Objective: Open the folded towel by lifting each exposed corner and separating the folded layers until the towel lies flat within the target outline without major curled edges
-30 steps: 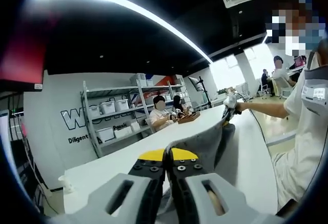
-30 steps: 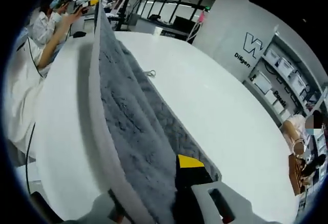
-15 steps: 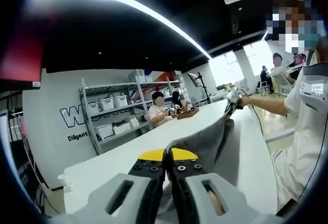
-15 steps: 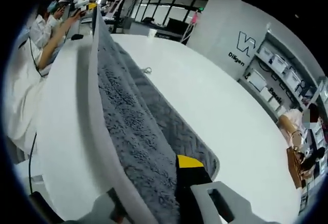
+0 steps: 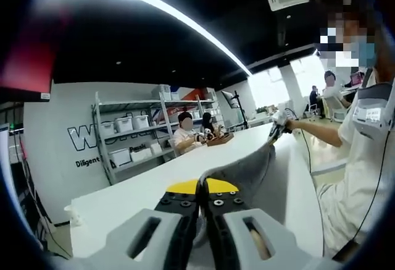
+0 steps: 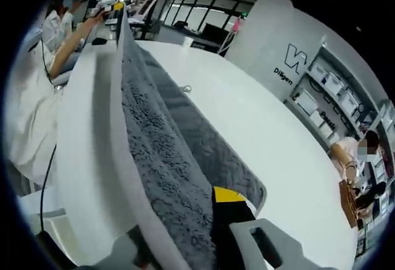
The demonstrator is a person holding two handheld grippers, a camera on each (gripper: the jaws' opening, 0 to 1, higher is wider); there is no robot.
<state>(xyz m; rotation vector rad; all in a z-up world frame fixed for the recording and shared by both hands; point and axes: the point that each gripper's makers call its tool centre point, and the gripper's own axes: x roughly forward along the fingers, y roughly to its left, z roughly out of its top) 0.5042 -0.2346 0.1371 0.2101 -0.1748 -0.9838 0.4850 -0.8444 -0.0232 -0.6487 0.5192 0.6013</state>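
Left claw (image 5: 200, 199) is clenched on one corner of the grey towel (image 5: 244, 174), and the right claw (image 6: 213, 217) grips the opposite corner. Towel hangs stretched between them above the white counter (image 6: 259, 134), its lower edge trailing on it. Judged step: spreading it open. Next move calls for lowering it evenly, keeping it taut.

Each hand-held gripper, left (image 5: 201, 203) and right (image 6: 207, 233), is clamped on towel (image 6: 160, 165).
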